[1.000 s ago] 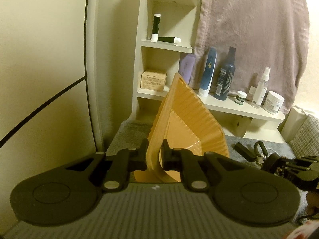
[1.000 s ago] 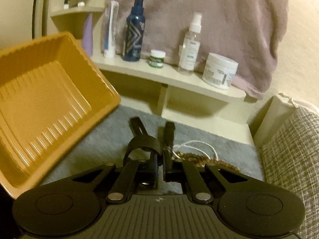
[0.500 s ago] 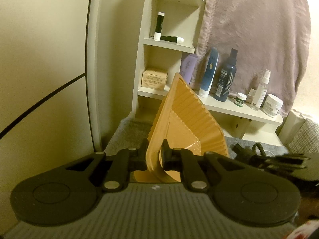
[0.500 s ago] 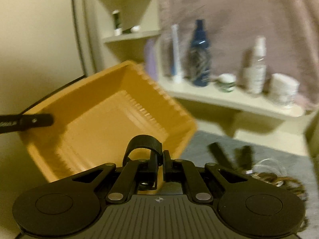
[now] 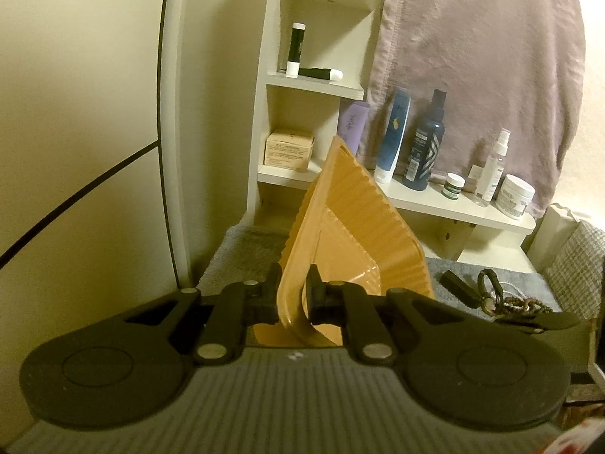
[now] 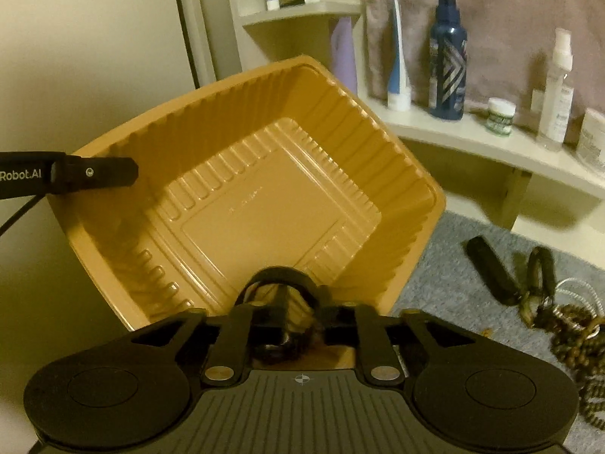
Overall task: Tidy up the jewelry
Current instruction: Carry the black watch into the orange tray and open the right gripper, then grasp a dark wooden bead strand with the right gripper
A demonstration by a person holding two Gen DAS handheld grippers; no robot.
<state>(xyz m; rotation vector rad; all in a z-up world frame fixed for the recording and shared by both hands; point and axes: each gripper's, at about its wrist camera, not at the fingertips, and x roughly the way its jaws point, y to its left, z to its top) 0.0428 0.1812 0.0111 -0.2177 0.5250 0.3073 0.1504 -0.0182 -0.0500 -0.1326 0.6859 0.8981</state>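
My left gripper [image 5: 293,295] is shut on the rim of an orange plastic tray [image 5: 351,234] and holds it tilted up on edge. In the right wrist view the tray [image 6: 272,196] faces me with nothing inside, and a left finger [image 6: 94,176] shows on its left rim. My right gripper [image 6: 289,319] has its jaws apart, with a black looped band [image 6: 280,278] sitting between them over the tray's lower rim. A black strap [image 6: 491,270], a dark ring [image 6: 540,270] and brown bead strands [image 6: 571,336] lie on the grey mat [image 6: 453,265] to the right.
A white shelf unit [image 5: 321,83] stands behind with tubes and a small box [image 5: 289,149]. A lower ledge [image 5: 453,204] carries bottles, a spray bottle and jars. A mauve towel [image 5: 480,68] hangs above. A checked cushion [image 5: 578,257] sits at the right.
My right gripper swung left from the jewelry pile to over the tray with the black band, and its jaws have spread. The left gripper and tray have barely moved.
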